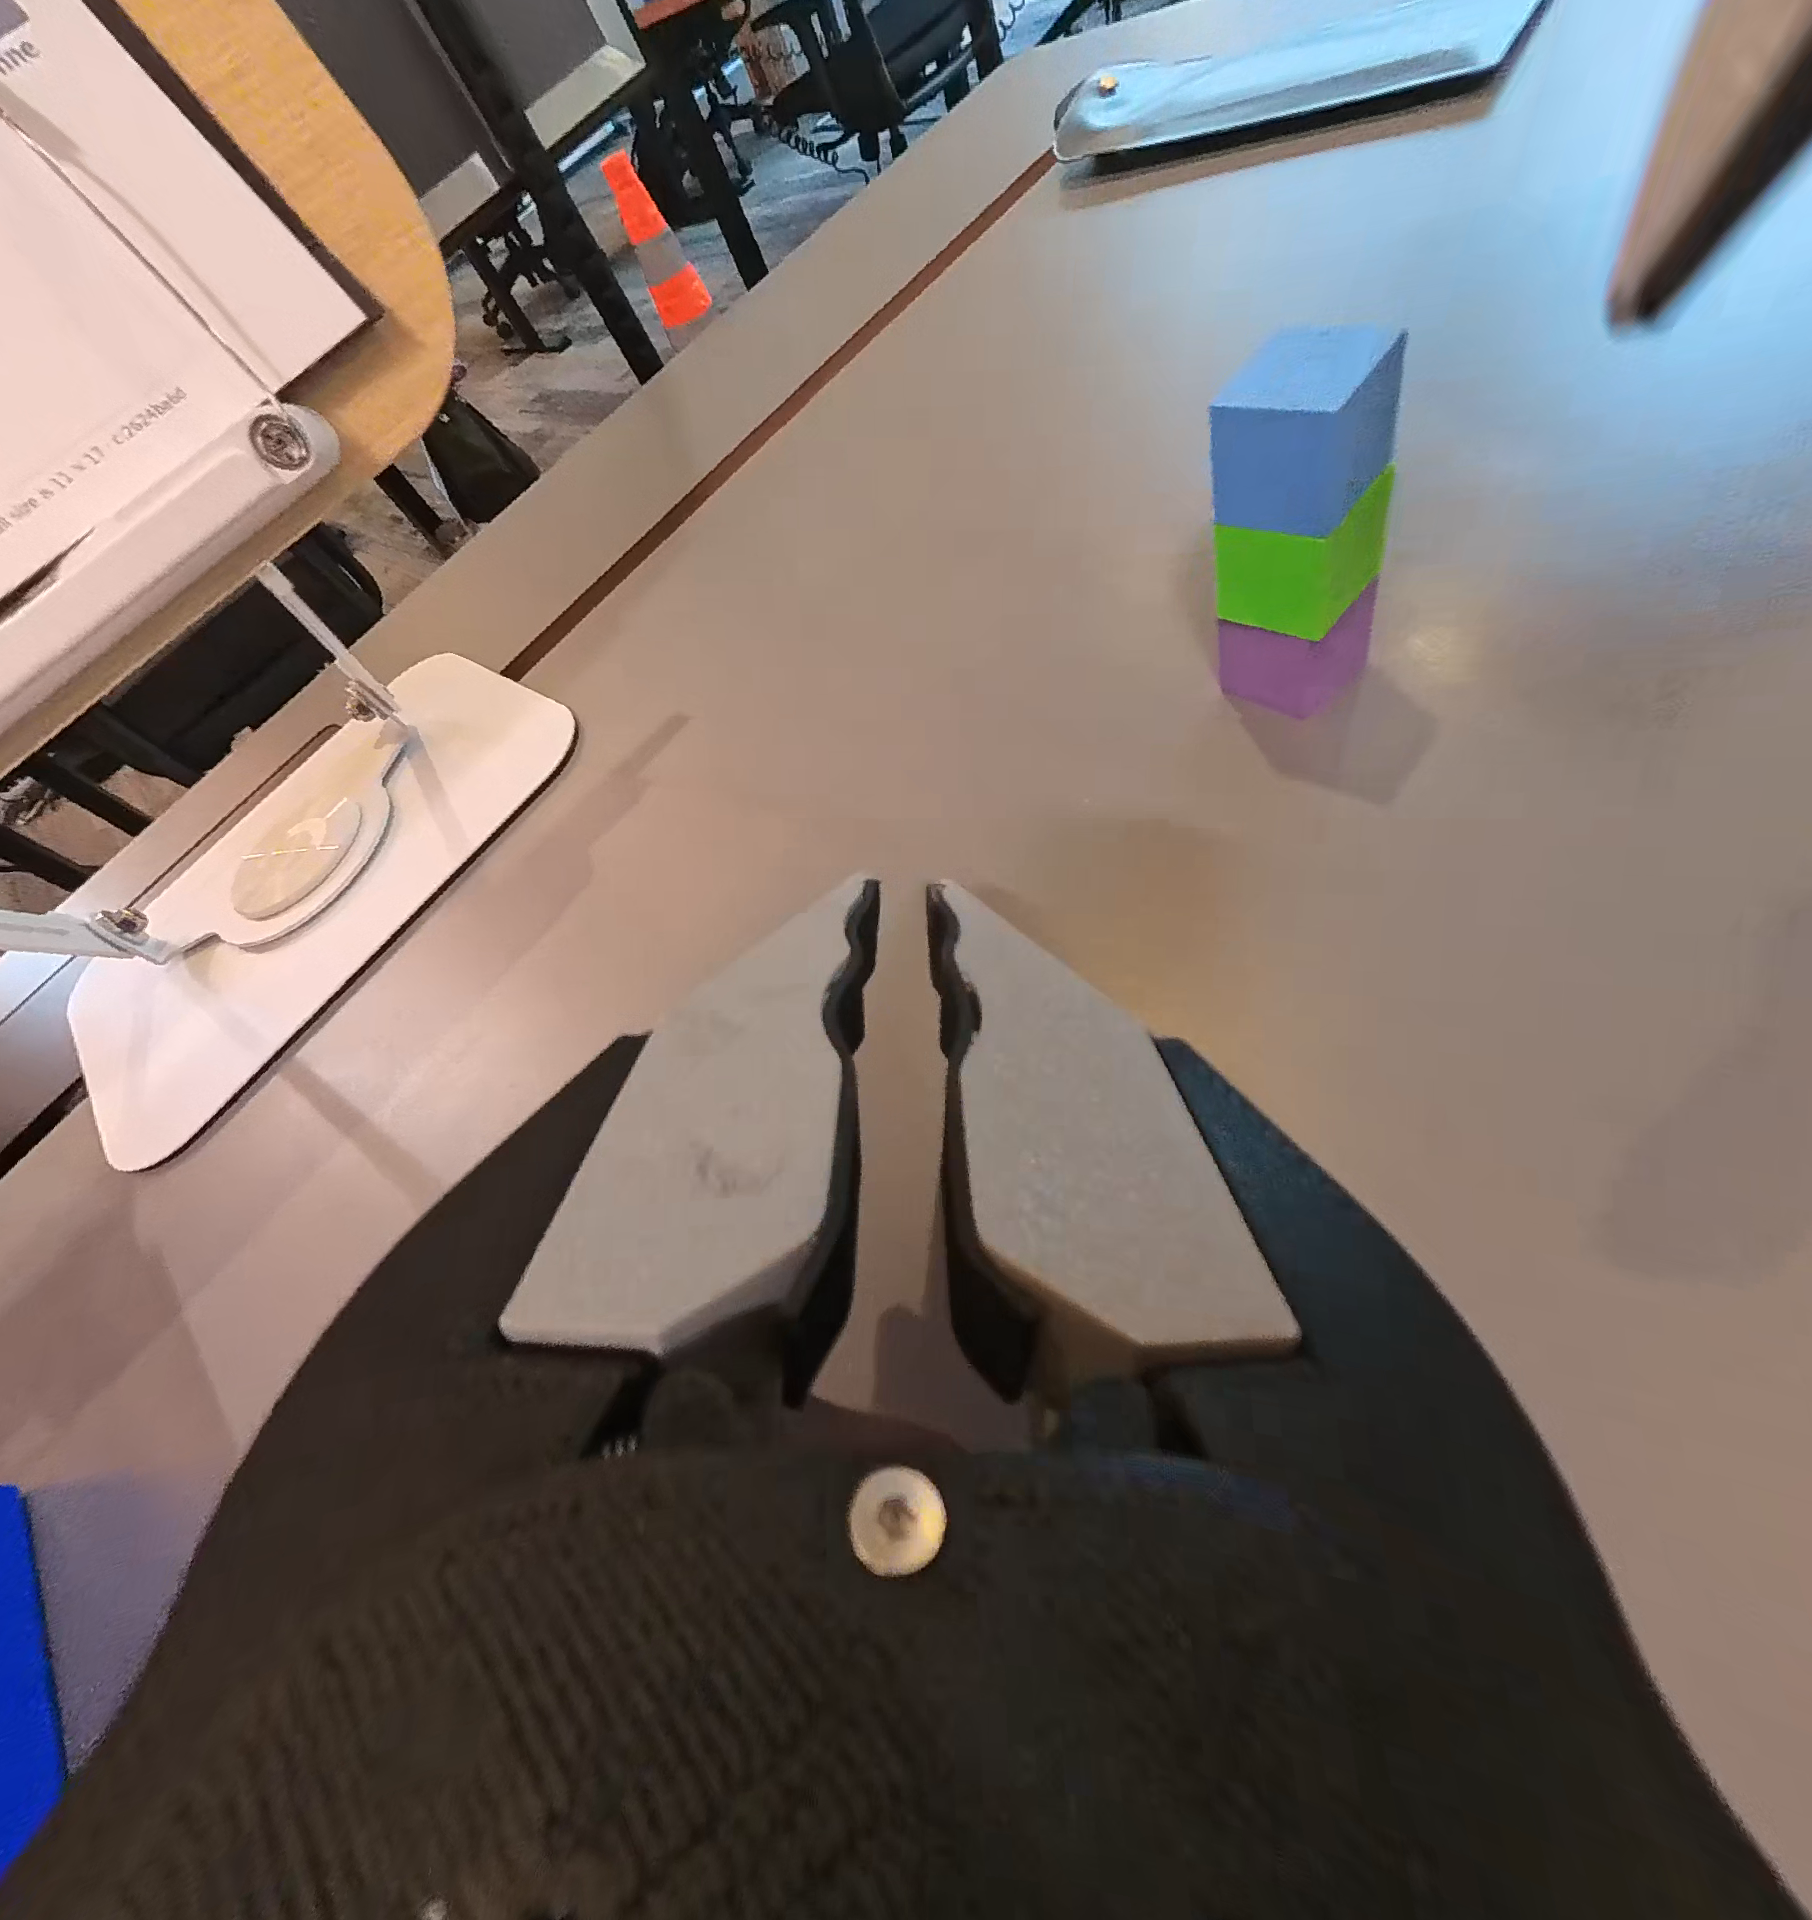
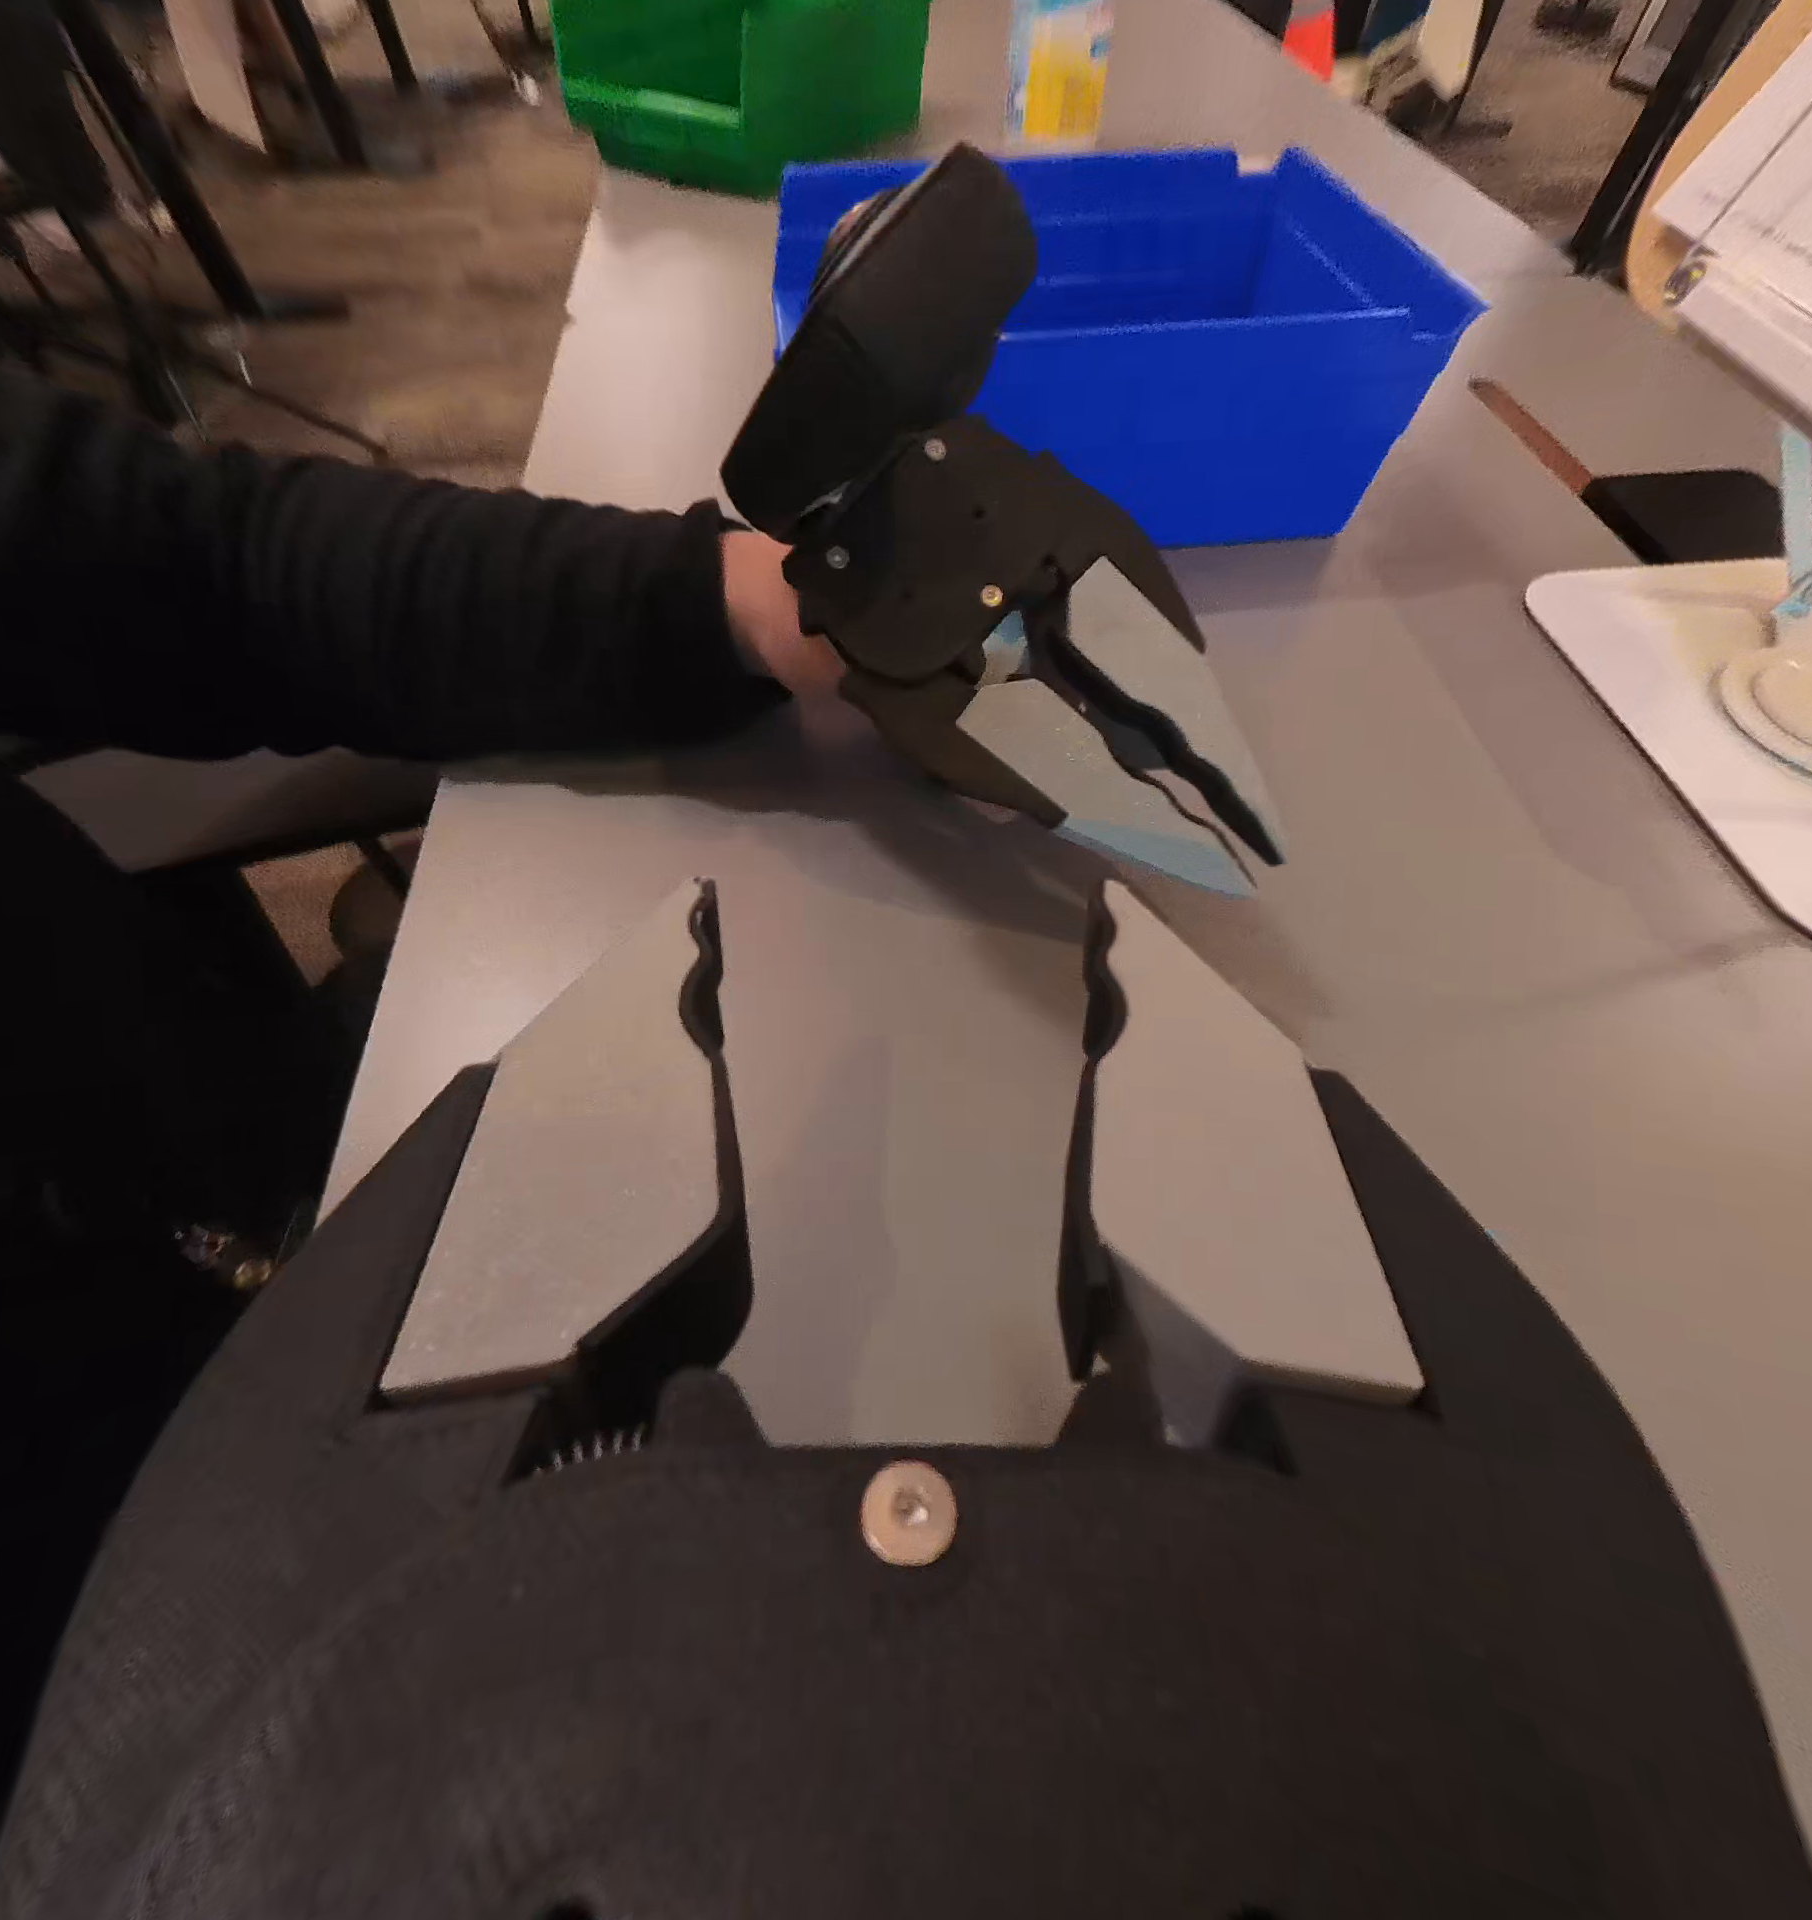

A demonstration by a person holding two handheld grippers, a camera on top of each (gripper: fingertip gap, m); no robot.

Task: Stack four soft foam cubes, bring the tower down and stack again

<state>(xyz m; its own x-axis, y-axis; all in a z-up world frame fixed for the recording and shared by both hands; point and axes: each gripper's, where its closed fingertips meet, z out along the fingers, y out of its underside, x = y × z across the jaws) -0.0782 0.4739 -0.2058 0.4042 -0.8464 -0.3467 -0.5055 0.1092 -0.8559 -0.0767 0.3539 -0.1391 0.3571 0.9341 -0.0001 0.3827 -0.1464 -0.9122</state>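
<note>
While only three cubes stand stacked, counts as unfinished: tower (image 1: 1297, 530) ahead and right of the left gripper (image 1: 902, 894), blue cube (image 1: 1297, 436) on green cube (image 1: 1291, 566) on purple cube (image 1: 1281, 665). Fourth cube nowhere visible. Grey table (image 1: 985, 582) beneath; blue bin (image 2: 1193, 343) beyond the right gripper (image 2: 897, 894); orange cone (image 1: 658, 249) on the office floor. Left gripper nearly pressed together, empty; right gripper spread, empty.

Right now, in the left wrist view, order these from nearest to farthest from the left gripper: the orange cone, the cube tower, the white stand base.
1. White stand base, left of the left gripper.
2. Cube tower, ahead, right.
3. Orange cone, on the floor beyond the table.
</note>
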